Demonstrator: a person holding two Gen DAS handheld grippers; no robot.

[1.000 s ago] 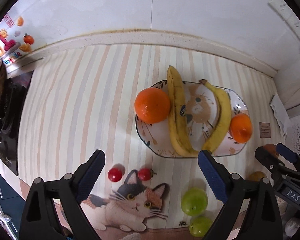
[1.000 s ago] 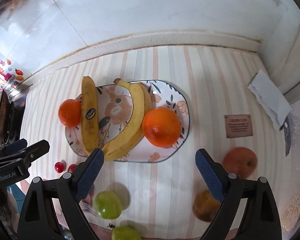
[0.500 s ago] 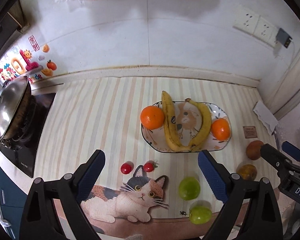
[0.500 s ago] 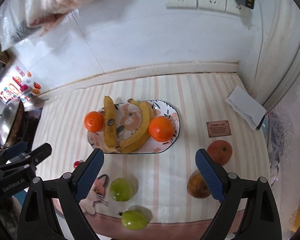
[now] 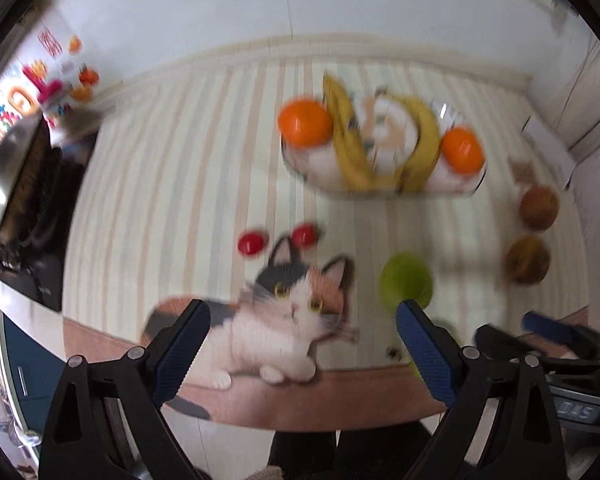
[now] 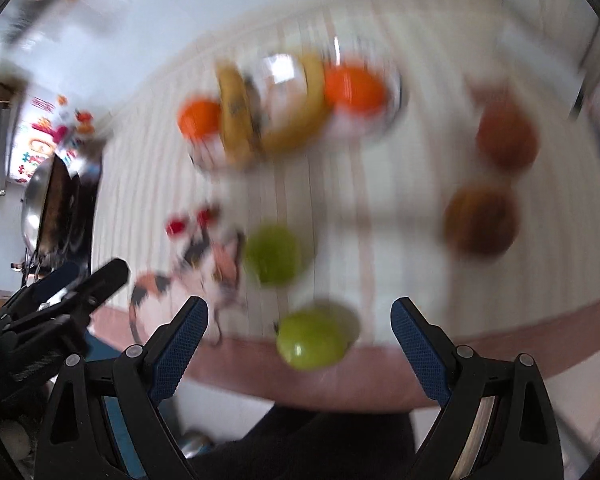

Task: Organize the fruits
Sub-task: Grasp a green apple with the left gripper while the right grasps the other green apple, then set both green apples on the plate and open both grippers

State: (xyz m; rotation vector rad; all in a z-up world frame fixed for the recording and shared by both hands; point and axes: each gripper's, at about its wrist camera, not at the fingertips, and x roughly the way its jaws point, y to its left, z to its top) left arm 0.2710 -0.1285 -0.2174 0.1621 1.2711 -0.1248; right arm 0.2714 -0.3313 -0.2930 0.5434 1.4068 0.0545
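Left gripper (image 5: 302, 346), jaws wide, empty, above the mat's (image 5: 188, 184) near edge over the printed cat (image 5: 288, 312). Right gripper (image 6: 298, 344), jaws wide, empty, a green apple (image 6: 312, 340) between its fingers in view; second green apple (image 6: 274, 254) farther. Two cherry tomatoes (image 5: 252, 243) lie left of centre. Far plate (image 5: 384, 190) holds two bananas (image 5: 348, 144) between two oranges (image 5: 305, 122). Two brown fruits (image 5: 539, 207) lie right of the plate, apart from it. Both views are motion-blurred
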